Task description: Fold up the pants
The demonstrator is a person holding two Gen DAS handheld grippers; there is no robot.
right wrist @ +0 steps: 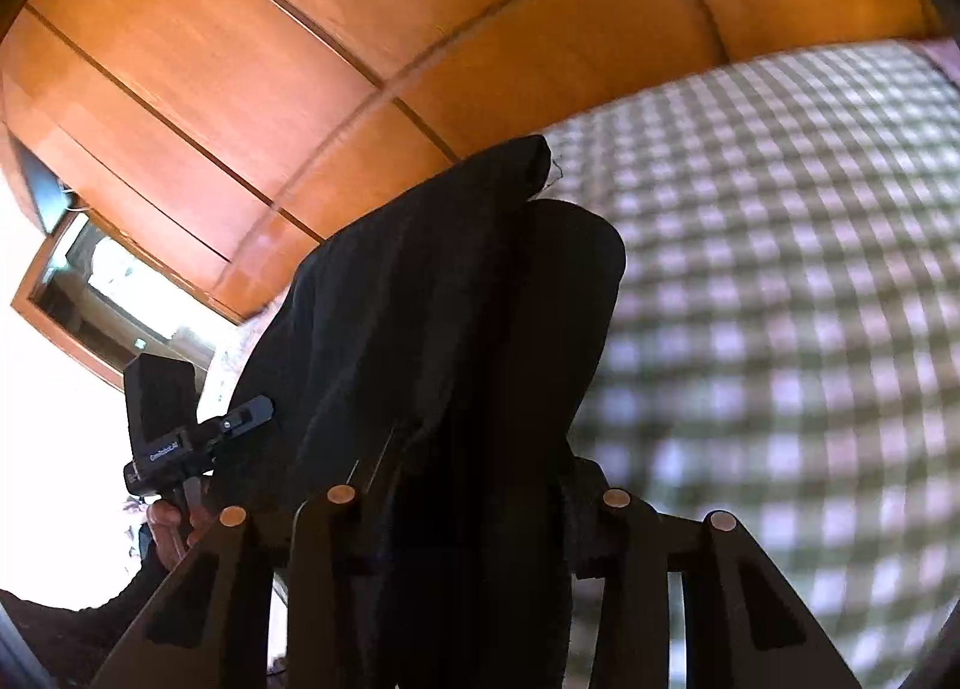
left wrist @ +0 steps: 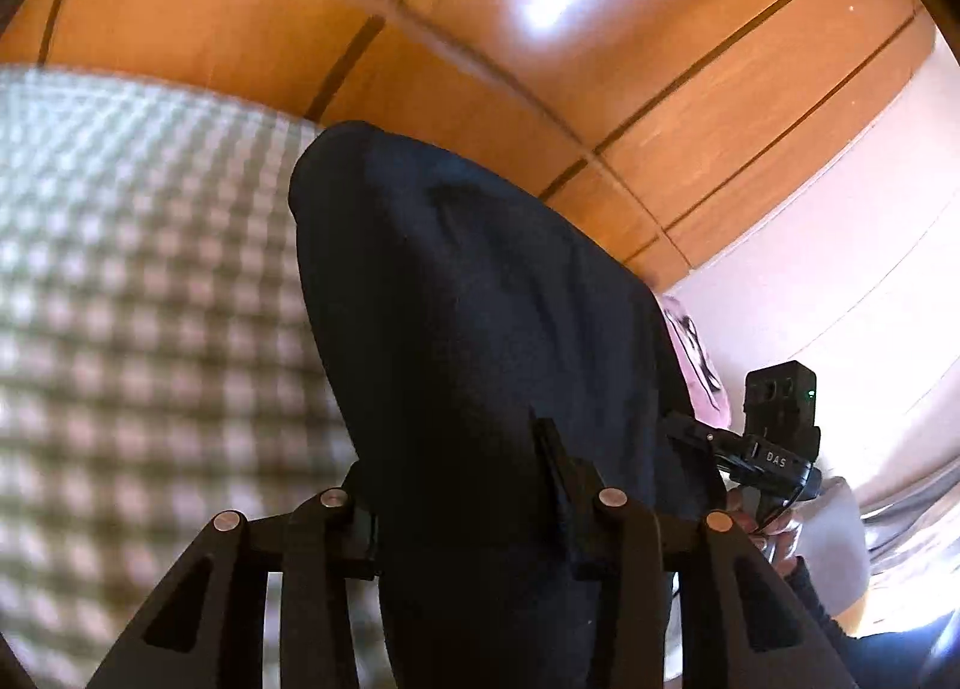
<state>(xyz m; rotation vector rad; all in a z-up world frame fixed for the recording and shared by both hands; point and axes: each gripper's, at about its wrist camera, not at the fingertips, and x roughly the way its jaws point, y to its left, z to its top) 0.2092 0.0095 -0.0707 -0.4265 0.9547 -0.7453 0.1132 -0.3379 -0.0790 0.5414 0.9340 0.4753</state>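
We hold, in the left wrist view, the left gripper (left wrist: 468,500), a black two-finger claw whose jaws stand partly closed with a thick fold of cloth pinched between them. The cloth is the pair of dark navy fabric pants (left wrist: 480,299), lifted clear of the surface and hanging forward as a bunched, rounded mass in front of the camera. In the right wrist view we hold the right gripper (right wrist: 474,497), likewise black, its jaws pinching another bunch of the same pants (right wrist: 420,299), which rise in two humps ahead of the fingers. Beneath and beside the pants lies the checked green-and-white bedcover (left wrist: 150,269), soft-looking and blurred, also seen at the right of the right wrist view (right wrist: 780,299). Behind stands the glossy orange-brown wooden panelling (left wrist: 540,59) with dark seams, again in the other view (right wrist: 270,59). Each camera catches the opposite gripper just beside the pants: the right one (left wrist: 774,449) with a hand (left wrist: 774,539) on its grip, the left one (right wrist: 180,437) likewise in a hand (right wrist: 174,527). A pale pink printed item (left wrist: 699,371) shows past the pants; we cannot tell what it is.
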